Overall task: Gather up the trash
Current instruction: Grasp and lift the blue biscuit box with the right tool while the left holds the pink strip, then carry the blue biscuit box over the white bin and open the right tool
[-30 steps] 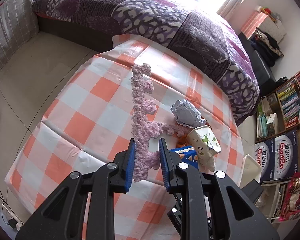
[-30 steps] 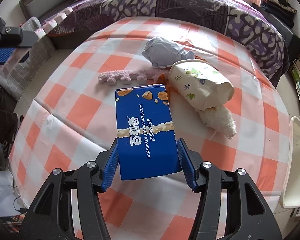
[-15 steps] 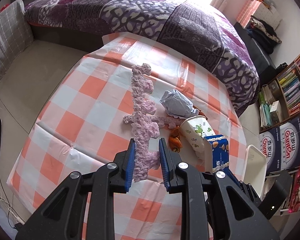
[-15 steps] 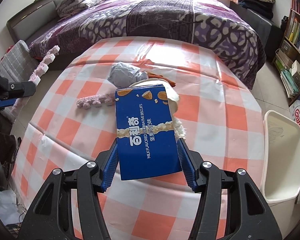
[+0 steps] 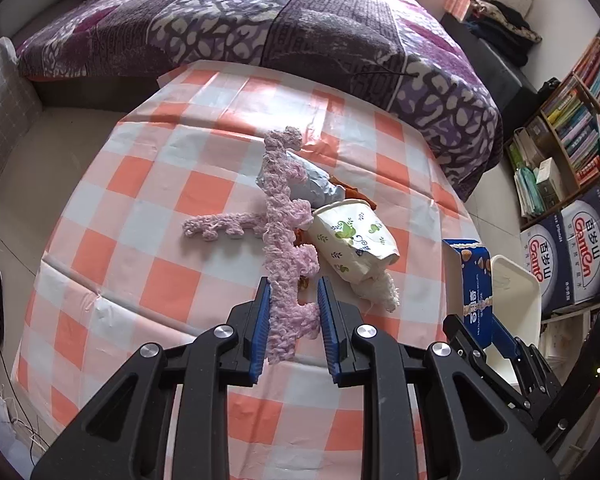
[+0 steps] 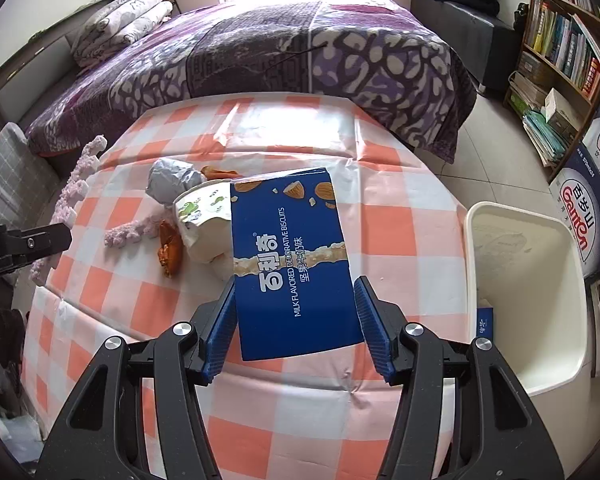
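Both grippers are loaded above the checkered counter point(image 6: 380, 240): left gripper point(image 5: 294, 320) jaws clenched on a pink yarn strip point(image 5: 286, 240), right gripper point(image 6: 296, 320) jaws clamping a blue biscuit box point(image 6: 292, 264) beside the white bin point(image 6: 528, 280).

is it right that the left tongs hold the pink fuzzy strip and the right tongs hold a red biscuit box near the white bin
Nearly. The biscuit box in the right tongs is blue, not red, as the right wrist view shows. The left tongs do hold the pink fuzzy strip, and the white bin is close.

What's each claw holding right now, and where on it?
Left claw: pink fuzzy strip, pinched near its lower end. Right claw: blue biscuit box, clamped across its lower sides.
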### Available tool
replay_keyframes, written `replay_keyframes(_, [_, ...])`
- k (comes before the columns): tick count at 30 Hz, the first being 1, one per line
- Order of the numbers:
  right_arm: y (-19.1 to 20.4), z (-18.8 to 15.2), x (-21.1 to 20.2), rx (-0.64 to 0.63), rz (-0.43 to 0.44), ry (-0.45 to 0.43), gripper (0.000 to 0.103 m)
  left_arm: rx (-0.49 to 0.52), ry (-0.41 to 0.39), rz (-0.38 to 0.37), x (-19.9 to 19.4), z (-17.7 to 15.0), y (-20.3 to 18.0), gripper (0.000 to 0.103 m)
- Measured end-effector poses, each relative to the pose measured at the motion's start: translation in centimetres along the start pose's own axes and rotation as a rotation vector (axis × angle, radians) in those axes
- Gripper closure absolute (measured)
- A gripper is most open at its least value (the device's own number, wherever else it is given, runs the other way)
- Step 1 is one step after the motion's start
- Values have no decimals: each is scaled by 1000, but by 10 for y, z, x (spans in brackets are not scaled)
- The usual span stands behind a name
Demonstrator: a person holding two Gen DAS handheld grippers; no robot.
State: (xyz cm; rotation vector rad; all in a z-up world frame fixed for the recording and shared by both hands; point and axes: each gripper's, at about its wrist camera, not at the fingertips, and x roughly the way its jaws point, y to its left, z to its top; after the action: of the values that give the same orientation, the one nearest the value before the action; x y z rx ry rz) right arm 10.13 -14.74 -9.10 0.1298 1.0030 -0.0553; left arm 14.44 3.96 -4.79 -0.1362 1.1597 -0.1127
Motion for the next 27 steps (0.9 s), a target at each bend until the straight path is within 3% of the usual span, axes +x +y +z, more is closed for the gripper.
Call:
replay_keyframes(14, [-90, 5, -11, 185, -96, -15, 49, 151, 32, -37, 21, -14, -84, 79])
replay_keyframes(27, [-190, -1, -31, 454, -224, -54, 47, 286, 34, -136, 38, -32, -168, 79])
